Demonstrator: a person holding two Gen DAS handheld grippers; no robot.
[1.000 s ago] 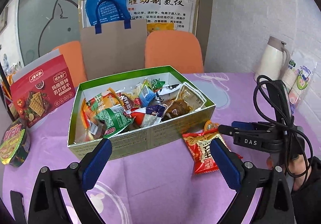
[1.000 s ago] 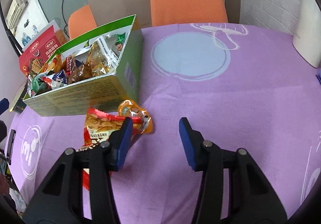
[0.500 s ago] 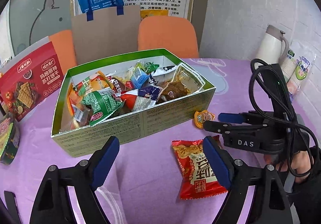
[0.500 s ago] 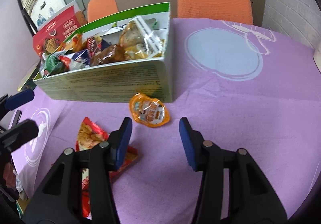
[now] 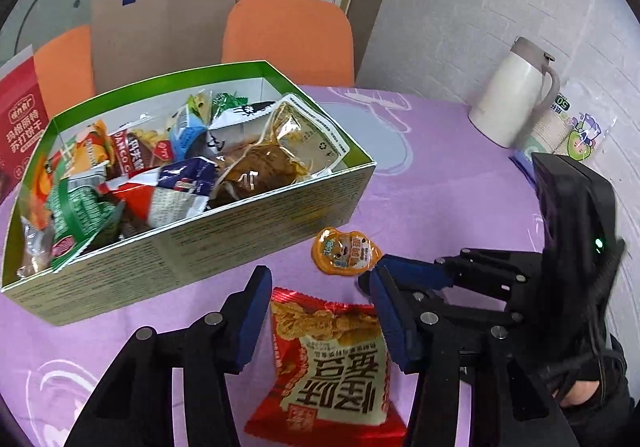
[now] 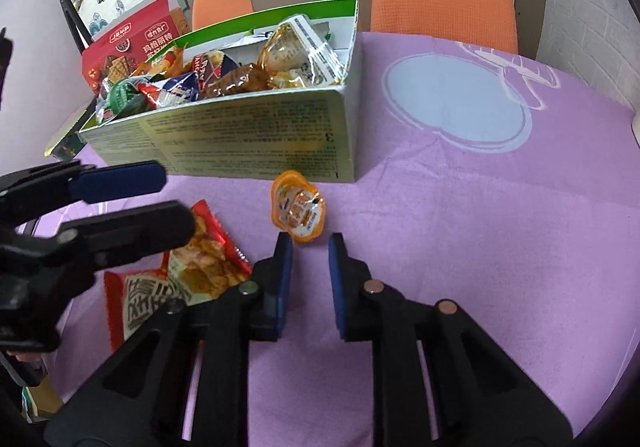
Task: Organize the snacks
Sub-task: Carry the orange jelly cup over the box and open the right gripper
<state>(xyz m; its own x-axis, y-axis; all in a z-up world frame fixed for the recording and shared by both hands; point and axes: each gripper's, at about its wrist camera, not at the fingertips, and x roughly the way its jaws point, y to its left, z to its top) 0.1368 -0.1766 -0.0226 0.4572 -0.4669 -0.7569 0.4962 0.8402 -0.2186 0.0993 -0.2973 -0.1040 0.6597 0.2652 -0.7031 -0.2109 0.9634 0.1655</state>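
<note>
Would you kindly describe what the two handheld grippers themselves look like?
Both the left gripper and right gripper are black plastic frames with silver rivets and blue fingers. The right one carries a black housing with a green light.

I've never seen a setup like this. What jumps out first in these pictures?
A green cardboard box crammed with colourful snack packets sits on the purple tablecloth. In front of it lie two loose snacks: a red chip bag framed by the open left gripper, and a small orange packet just ahead of the narrowly open right gripper.
</note>
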